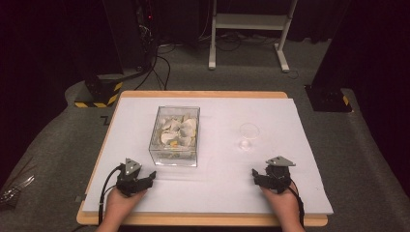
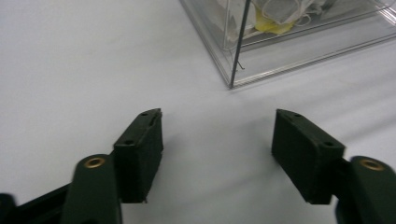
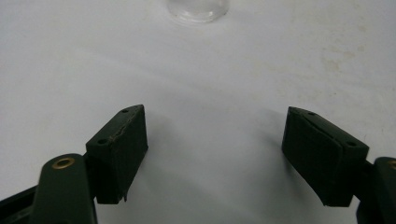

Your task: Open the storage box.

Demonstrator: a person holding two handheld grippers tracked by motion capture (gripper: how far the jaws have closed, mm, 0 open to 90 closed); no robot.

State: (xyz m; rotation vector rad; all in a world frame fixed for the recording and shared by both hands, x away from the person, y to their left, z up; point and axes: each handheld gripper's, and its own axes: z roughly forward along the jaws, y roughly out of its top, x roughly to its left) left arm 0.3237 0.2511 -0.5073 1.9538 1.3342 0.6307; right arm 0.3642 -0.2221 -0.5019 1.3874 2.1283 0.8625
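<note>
Left tongs (image 1: pixel 151 176) gaping, empty, low on bench (image 1: pixel 217 193) | right tongs (image 1: pixel 255 175) likewise | box (image 1: pixel 175 136) just ahead-right of my left, long axis running away | cup (image 1: pixel 248 136) ahead of right | left nearer box

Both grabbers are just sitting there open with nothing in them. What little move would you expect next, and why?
Probably the left gripper eases forward toward the clear box of pale pieces. Its open jaws already face the box's near corner, while the right gripper faces the small clear cup, farther off.
</note>
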